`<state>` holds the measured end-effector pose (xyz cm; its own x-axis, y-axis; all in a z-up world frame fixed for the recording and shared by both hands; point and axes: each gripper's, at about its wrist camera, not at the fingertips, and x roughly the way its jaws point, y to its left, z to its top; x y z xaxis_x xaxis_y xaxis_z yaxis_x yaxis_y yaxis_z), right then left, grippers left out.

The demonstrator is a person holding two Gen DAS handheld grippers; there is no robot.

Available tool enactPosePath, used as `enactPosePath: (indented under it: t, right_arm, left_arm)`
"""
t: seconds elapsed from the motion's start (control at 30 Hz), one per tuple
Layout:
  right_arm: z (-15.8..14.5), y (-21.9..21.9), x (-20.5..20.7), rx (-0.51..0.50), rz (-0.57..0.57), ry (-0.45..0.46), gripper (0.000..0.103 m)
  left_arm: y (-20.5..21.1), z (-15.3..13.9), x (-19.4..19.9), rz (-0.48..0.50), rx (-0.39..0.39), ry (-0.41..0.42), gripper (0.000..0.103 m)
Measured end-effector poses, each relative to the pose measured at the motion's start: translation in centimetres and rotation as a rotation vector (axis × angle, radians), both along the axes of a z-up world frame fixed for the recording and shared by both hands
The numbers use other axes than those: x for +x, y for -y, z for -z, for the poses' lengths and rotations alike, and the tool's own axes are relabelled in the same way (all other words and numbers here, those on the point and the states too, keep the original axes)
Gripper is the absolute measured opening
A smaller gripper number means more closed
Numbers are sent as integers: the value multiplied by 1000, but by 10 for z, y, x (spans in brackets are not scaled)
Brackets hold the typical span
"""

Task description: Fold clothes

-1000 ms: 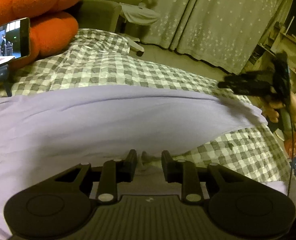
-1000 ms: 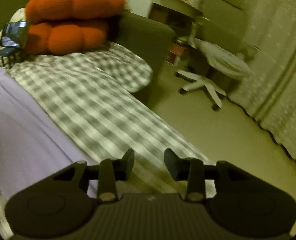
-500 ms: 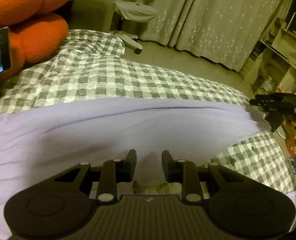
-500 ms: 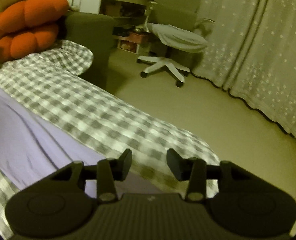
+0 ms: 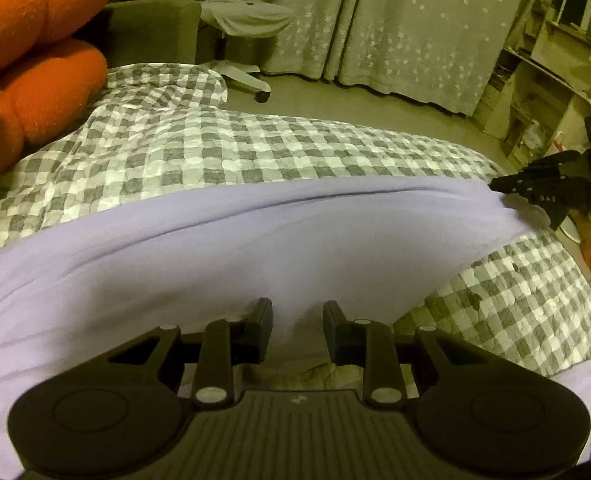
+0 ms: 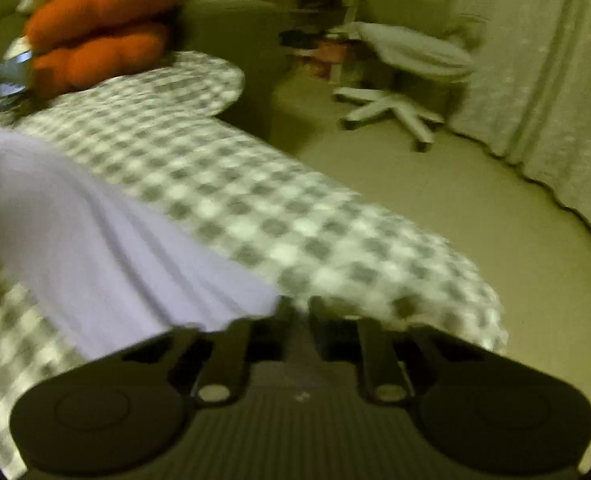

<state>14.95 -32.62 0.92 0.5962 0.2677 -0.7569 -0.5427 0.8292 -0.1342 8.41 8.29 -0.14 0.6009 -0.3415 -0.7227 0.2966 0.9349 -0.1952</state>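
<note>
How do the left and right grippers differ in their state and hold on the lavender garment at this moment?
The left gripper has its jaws apart over the lavender garment, gripping nothing; the right gripper has its jaws nearly together, pinching the garment's corner. The left view is sharp, the right one blurred. Both work over the checkered blanket.

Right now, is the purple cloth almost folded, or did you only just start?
Just started, it seems. The lavender garment lies spread across the checkered bedspread, with one long crease showing but no finished fold. The right tongs look nearly closed at its corner, though that view is blurry. The left tongs are open over its near edge. All the folding is left.
</note>
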Motion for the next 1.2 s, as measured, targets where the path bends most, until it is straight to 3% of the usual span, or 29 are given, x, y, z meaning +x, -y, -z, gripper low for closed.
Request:
enactPosePath:
  t: [0.27,0.67,0.8,0.93,1.0,1.03,1.2]
  right_arm:
    - [-12,5,6,-10,30,82,4]
    - [-4,-5,28,-84,96,174,4]
    - [10,-16,33,-164,71,160,4]
    - [-8,5,27,-84,156,193,10]
    - [-7,28,22,-6,217,169,33]
    - [-6,40,19,33,248,155,36]
    - [0,97,6,232,398,81,36]
  left_arm:
    - [-5,0,0,-14,-15,0,26]
    - [-2,0,4,-26,-3,16,26]
    - [-5,-1,6,-38,-22,7,26]
    - [-15,-6,6,-62,-32,19,26]
    - [-23,-7,7,-82,-43,21,26]
    - [-27,-7,8,-93,-48,21,26]
    - [-33,-4,12,-103,-69,5,26]
